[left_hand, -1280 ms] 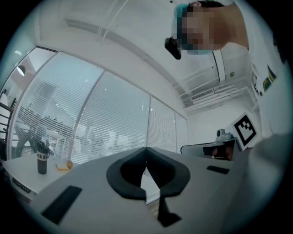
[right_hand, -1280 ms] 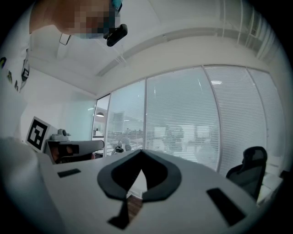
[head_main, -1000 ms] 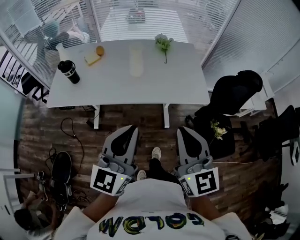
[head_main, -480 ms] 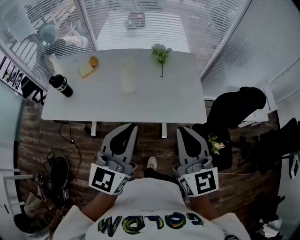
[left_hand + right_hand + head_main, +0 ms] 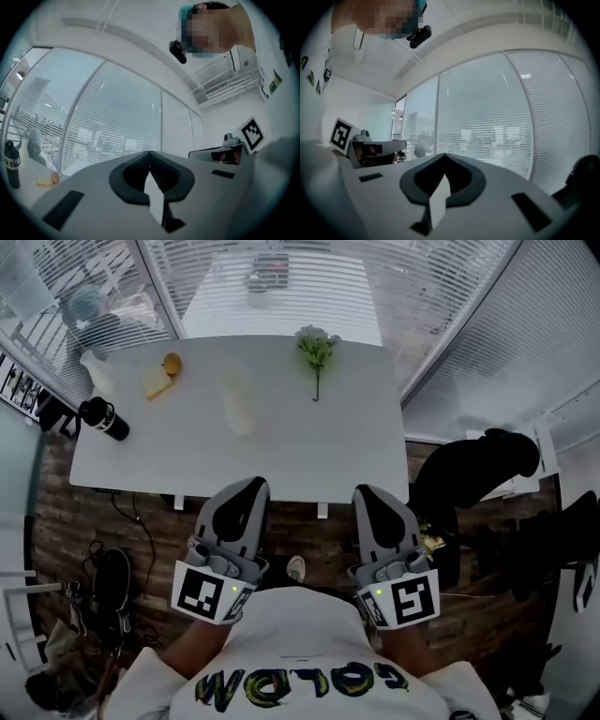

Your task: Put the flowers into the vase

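A bunch of white flowers with green stems (image 5: 316, 349) lies on the far right part of the white table (image 5: 328, 446). A pale translucent vase (image 5: 237, 403) stands near the table's middle, left of the flowers. My left gripper (image 5: 246, 487) and right gripper (image 5: 369, 495) are held side by side at the table's near edge, well short of both. Both are shut with nothing in them. In the left gripper view the left gripper (image 5: 149, 155) has its jaws together, and in the right gripper view the right gripper (image 5: 442, 157) does too.
A black bottle (image 5: 104, 418), a yellow block (image 5: 157, 383) and an orange fruit (image 5: 172, 363) sit at the table's left end. A black office chair (image 5: 469, 474) stands to the right of the table. Cables and a bag (image 5: 117, 587) lie on the wooden floor at left. Windows with blinds (image 5: 281, 277) run behind the table.
The table has drawn closer and lower in the head view as I move toward it. Both grippers now reach its near edge, still shut and side by side.
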### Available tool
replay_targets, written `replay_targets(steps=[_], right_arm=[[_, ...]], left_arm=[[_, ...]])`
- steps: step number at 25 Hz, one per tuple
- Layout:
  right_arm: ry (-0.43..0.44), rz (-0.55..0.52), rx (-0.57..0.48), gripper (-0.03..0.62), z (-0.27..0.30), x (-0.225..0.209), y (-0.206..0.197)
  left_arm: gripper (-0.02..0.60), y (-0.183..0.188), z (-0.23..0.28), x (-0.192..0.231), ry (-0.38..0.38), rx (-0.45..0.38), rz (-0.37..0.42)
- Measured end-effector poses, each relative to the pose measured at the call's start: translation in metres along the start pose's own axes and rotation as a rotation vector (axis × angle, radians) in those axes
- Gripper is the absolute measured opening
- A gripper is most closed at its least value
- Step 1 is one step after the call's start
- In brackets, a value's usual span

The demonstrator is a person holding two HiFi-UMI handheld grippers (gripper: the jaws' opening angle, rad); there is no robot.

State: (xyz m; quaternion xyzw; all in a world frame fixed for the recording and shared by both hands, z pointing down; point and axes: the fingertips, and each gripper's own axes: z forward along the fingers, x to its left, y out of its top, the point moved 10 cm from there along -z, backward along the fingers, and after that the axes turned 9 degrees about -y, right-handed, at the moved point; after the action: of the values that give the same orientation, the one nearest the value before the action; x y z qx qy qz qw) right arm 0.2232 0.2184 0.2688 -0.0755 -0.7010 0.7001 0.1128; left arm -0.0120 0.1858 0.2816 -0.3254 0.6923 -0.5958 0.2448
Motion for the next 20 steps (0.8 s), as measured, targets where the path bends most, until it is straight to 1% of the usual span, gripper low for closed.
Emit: replay_targets(steps=[5, 10, 14, 20], right_arm=[[0.034, 0.008, 0.012, 0.009, 0.018, -0.004, -0.004], [0.043, 0.012, 0.018, 0.009, 0.038, -0.008, -0.004], [0.047, 0.010, 0.019, 0.009, 0.063, -0.005, -0.004], [0.047, 0.009, 0.033, 0.009, 0.118, 0.006, -0.003]], left_arm=[[0.012, -0.006, 0.013, 0.009, 0.014, 0.006, -0.008], [0.012, -0.007, 0.024, 0.025, 0.024, 0.002, -0.003], [0.012, -0.004, 0.031, 0.053, 0.040, -0.006, 0.002], [0.012, -0.007, 0.044, 0.107, 0.031, 0.007, -0.005]])
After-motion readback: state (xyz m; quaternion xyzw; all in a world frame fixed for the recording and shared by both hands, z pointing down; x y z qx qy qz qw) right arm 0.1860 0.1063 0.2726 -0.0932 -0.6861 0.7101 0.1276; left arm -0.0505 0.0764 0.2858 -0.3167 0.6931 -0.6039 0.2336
